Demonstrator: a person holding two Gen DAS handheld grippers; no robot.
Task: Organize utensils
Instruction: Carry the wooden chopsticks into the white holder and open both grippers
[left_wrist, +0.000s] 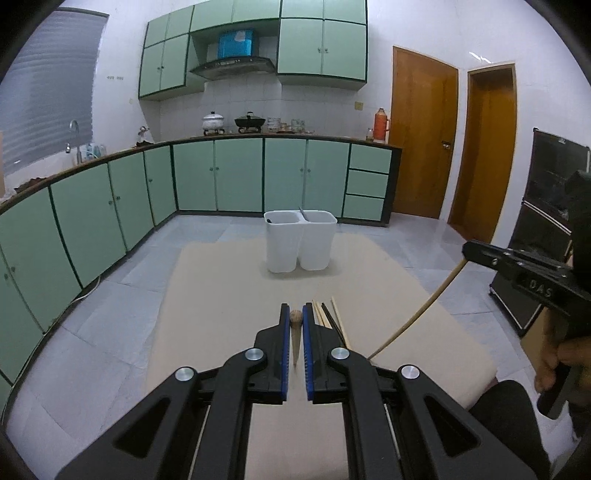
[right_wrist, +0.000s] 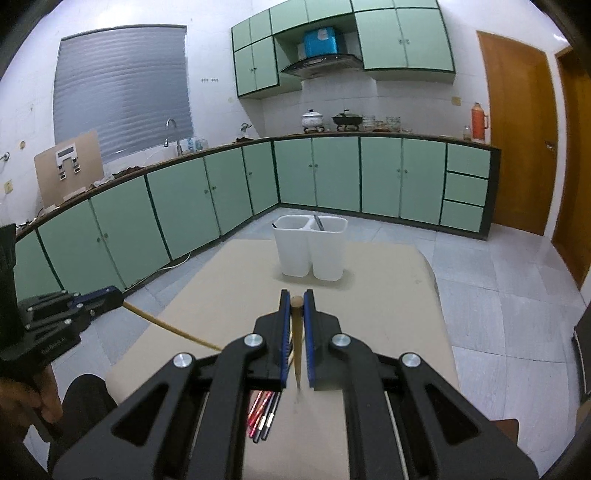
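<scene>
Left gripper (left_wrist: 295, 314) clenched on a wooden chopstick (left_wrist: 296, 332), frame centre. Right gripper (right_wrist: 295, 301) clenched on another chopstick (right_wrist: 296, 332). White two-compartment holder (left_wrist: 300, 243) above, on the beige table (left_wrist: 221, 295).

dim, even indoor light with a cool cast; strong fisheye bending and black vignette at the corners; faint glare on the floor (left_wrist: 436, 236) beyond the tongs.
</scene>
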